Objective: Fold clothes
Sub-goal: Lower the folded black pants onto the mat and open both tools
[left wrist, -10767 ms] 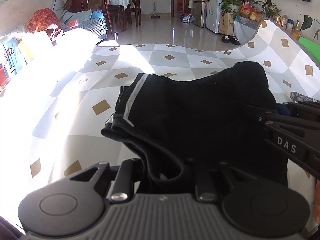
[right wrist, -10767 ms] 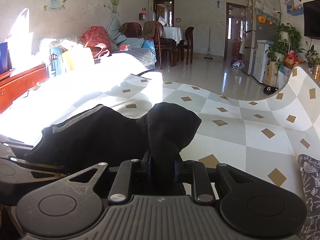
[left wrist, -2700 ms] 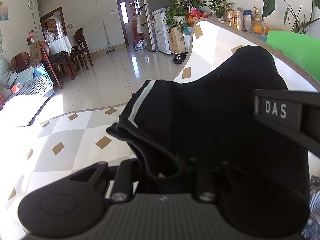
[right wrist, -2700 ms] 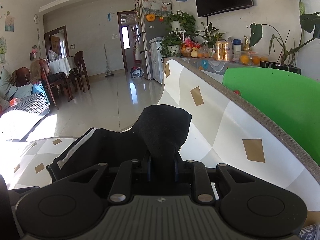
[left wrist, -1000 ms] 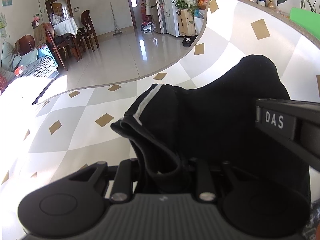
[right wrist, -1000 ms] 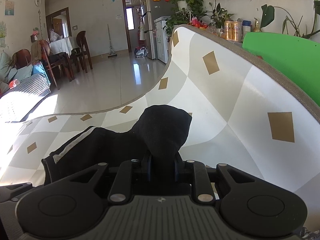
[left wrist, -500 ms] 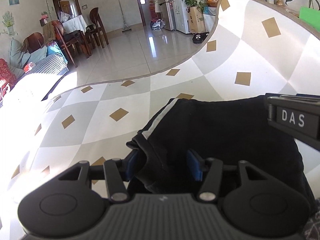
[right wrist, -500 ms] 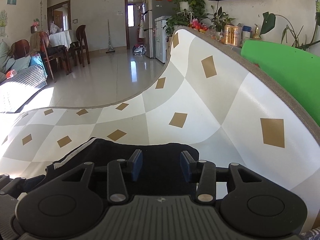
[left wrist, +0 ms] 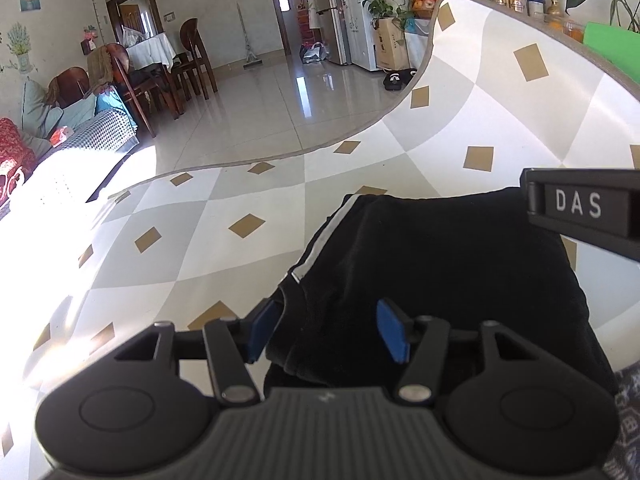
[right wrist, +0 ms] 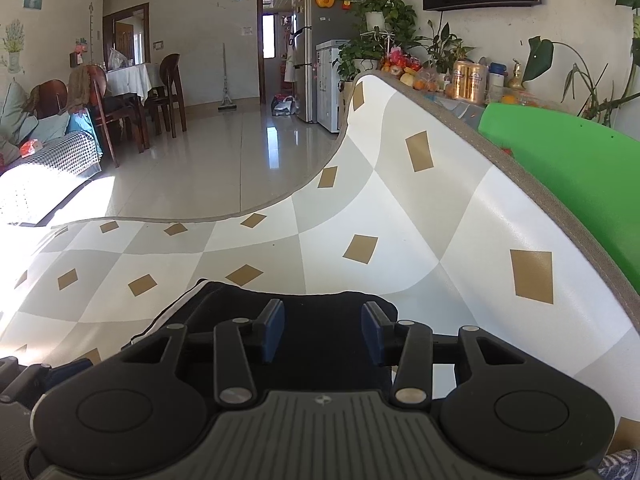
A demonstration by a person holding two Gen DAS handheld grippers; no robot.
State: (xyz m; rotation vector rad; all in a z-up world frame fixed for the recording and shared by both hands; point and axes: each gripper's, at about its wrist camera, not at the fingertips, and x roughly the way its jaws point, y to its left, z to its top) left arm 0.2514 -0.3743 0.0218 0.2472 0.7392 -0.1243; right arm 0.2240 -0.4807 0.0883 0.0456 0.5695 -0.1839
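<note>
Shorts (left wrist: pixel 440 264) lie flat between both parted tongs, left (left wrist: pixel 328 330) still opening; only right view shows green chair (right wrist: pixel 576 168).

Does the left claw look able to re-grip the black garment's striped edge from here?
Probably yes: the left claw is opening, the black garment lies between its unpressed pads, and nothing blocks the striped edge.

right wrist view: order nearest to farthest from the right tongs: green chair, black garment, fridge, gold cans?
1. black garment: directly under the right tongs, lying flat on the checkered table.
2. green chair: right side, just past the table edge.
3. gold cans: upper right, on the counter behind the chair.
4. fridge: top centre, by the far doorway.
</note>
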